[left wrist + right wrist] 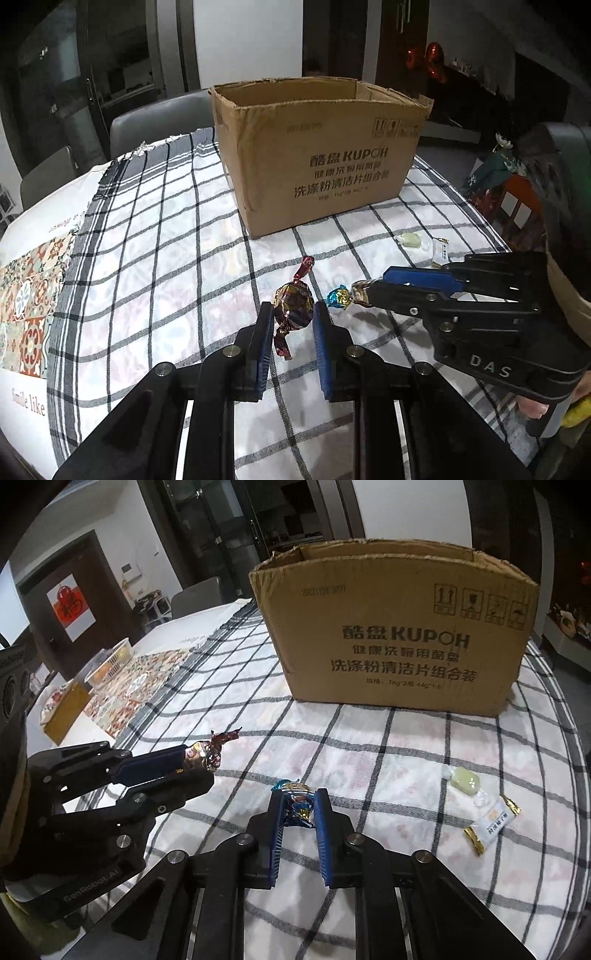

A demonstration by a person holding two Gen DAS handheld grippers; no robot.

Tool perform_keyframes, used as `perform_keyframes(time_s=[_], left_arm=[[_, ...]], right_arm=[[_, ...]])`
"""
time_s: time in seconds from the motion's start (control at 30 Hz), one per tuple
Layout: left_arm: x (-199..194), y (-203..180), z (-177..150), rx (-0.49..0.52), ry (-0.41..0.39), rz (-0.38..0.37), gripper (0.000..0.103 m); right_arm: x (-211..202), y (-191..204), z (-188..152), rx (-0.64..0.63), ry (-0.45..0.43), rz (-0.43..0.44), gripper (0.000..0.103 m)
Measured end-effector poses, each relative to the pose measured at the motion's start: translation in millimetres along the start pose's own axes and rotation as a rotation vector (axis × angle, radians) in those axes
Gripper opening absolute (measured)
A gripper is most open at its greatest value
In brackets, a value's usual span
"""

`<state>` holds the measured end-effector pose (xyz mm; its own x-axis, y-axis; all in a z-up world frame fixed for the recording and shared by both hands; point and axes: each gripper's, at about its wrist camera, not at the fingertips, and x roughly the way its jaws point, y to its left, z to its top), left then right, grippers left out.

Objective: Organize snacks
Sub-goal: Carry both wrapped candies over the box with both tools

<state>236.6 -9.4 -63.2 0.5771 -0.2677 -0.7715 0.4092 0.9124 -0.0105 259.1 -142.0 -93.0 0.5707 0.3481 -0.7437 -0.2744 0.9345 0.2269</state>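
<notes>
My left gripper (293,314) is shut on a red-and-gold foil candy (293,304), held above the checked cloth; the same candy (207,755) shows at the left gripper (199,762) in the right wrist view. My right gripper (298,805) is shut on a blue-and-gold foil candy (295,805); in the left wrist view that candy (340,297) sticks out of the right gripper (364,295). An open cardboard box (317,155) (399,635) stands upright beyond both grippers. A pale green candy (463,781) (410,240) and a white sachet (493,819) lie on the cloth to the right.
The table carries a black-and-white checked cloth (369,746) and a patterned mat (29,295). A white basket (110,661) and a small yellow box (66,709) sit at the far left. Grey chairs (155,118) stand behind the table.
</notes>
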Motion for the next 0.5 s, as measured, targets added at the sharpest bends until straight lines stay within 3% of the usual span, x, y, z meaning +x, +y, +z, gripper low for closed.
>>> perform_keyframes(time_s=[0.5], left_arm=[[-30.9, -10.7, 38.8, -0.038, -0.097, -0.01, 0.022]], right_arm=[[-59.5, -2.1, 26.8, 0.008, -0.161, -0.035, 0.017]])
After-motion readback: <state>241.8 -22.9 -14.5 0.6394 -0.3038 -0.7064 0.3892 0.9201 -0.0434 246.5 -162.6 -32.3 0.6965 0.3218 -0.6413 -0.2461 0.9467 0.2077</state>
